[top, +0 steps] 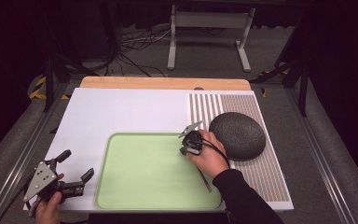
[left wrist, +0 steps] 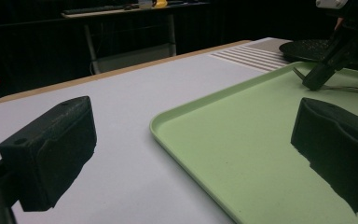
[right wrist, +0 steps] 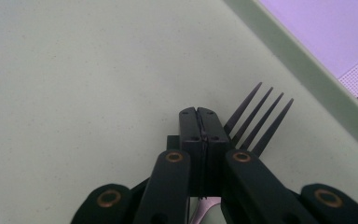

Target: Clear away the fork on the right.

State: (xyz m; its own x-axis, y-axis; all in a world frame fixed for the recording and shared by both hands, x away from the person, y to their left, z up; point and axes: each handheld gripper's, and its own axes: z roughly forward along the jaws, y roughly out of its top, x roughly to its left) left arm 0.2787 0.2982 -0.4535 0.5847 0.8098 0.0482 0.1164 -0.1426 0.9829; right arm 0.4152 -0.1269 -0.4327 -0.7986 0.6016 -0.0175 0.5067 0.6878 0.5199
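Observation:
A dark metal fork (top: 205,180) lies on the pale green tray (top: 144,177), near the tray's right side, handle toward me. My right gripper (top: 183,150) points down at the fork's neck with its jaws pressed together. In the right gripper view the tines (right wrist: 256,116) stick out just right of the shut right gripper (right wrist: 201,112), whose jaws hide the neck. My left gripper (top: 77,164) rests open at the table's front left corner, left of the tray, with nothing in it. Seen from the left gripper (left wrist: 191,140), the right gripper (left wrist: 315,82) touches down on the tray (left wrist: 242,154).
A dark round plate (top: 237,135) sits on a striped woven placemat (top: 265,175) just right of the tray. The tray and mat rest on a white board (top: 121,112) over a wooden table edge (top: 165,83). Cables and a stand are on the floor behind.

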